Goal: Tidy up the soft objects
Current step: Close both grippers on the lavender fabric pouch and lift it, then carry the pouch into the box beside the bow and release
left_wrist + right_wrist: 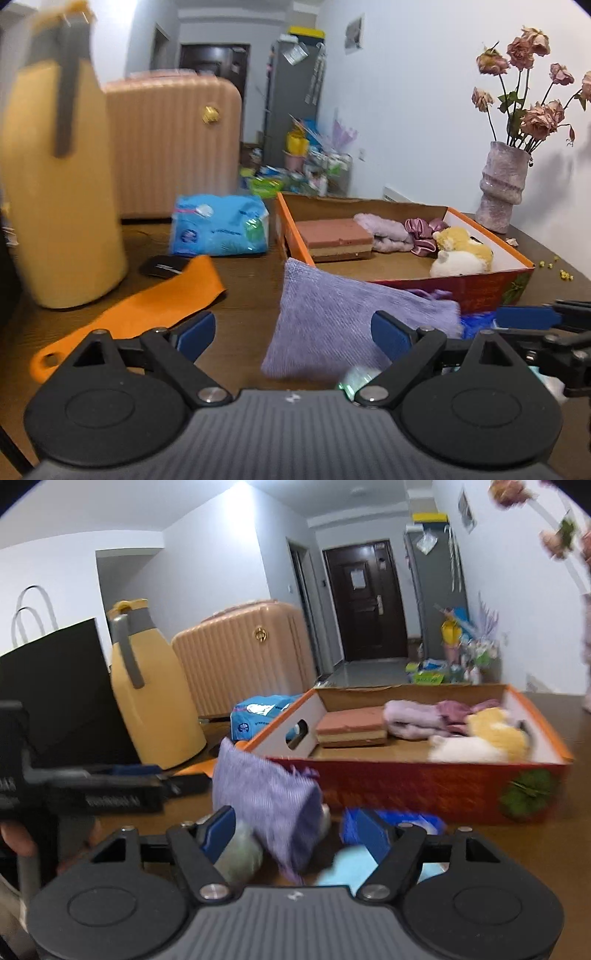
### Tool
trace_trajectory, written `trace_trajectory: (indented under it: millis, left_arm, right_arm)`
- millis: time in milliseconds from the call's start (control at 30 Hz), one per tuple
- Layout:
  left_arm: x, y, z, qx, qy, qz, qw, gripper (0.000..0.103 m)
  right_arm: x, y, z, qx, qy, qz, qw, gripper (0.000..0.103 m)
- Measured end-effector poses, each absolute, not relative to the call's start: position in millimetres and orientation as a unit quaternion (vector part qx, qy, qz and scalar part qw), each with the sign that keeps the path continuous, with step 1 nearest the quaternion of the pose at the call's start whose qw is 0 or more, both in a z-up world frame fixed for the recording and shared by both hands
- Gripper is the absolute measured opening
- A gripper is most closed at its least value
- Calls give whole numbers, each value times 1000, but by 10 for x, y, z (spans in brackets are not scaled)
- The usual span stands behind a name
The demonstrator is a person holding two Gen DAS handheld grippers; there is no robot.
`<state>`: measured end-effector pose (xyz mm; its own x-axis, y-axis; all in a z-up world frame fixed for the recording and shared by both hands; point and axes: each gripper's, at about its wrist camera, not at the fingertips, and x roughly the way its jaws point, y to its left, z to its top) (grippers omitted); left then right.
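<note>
A purple knitted cloth [332,317] [269,797] stands bunched on the brown table, just in front of an orange cardboard box [480,291] [406,782]. The box holds a pink and tan sponge block [336,236], a lilac fluffy cloth [380,229], a satin scrunchie [421,232] and a yellow and white plush toy [461,251] [487,738]. My left gripper [293,332] is open; its right pad overlaps the cloth's edge and its left pad is well clear. My right gripper [293,830] is open around the cloth's near end, above a grey-green soft lump [240,853] and a light blue item [351,864].
A yellow thermos jug [62,184] [151,694], an orange strip [147,306] and a blue tissue pack [221,229] lie to the left. A black paper bag [55,701] stands at far left. A vase of dried roses [502,184] stands behind the box. A pink suitcase [173,147] is beyond the table.
</note>
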<state>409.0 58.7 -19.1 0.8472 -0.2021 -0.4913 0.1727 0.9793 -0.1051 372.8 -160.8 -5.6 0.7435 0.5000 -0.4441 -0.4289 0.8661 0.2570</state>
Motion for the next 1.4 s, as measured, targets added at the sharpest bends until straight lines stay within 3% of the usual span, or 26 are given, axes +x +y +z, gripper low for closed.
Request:
trace_trajectory:
  millis: [100,167,267,300,367,433,533,700,800,933,1133,1200,1267,1333,1367,1400]
  left_arm:
    - [4321,660,-343,-42,275,-135,951,93]
    - [4398,715,-414,-60,282,-159,944,92]
    - [4453,803,-456,-102,296,-199,928,69]
    - [4468,820,-450,-112,298,-214,923,56]
    - [4459,815,-423,-112,295,-221,923,49]
    - [4409,761,-359,-92,283,-227,927,28]
    - [4264,686,-168,-75,255,-233,936,19]
    - [3731,554,435,-64,192,-240,949,18]
    - [3355,482,669,-93,195,-249,944,18]
    - [2906,291,425,-137,285,-238,918,18]
    - [2250,11,-152,-183,380,-225,878,18]
    - [2126,-78,-250,-175,383,-213,882,21]
    - [2026,-163,-319,-141,380,-189,894,30]
    - [1928,-179,-335,-123,367,-170,906,49]
    - [1891,-182,-318,-120,364,-169,908,52]
    - [1860,-169,-299,-120,359,-172,909,54]
  right_arm:
    - [4044,-1448,-138,72,275,254,924,72]
    - [4193,-1390,-206,77,285,254,921,65]
    - [4276,-1346,-309,79,301,262,913,47]
    - [4285,-1323,-339,74,303,263,913,43]
    - [4271,-1302,-363,67,299,262,915,18]
    - [4261,-1310,-333,68,292,260,918,10]
    - [4199,-1329,-198,69,271,259,924,5]
    - [3779,-1520,325,68,201,262,942,5]
    - [3410,-1742,580,59,184,269,944,5]
    - [2989,-2081,520,69,238,290,925,6]
    - [2301,-2419,-55,75,327,279,900,6]
    - [2178,-2454,-202,87,336,261,901,11]
    - [2076,-2477,-298,91,324,226,914,22]
    - [2012,-2522,-362,88,313,197,925,35]
    - [1965,-2547,-382,92,308,192,927,43]
    - [1918,-2576,-400,101,304,194,927,43]
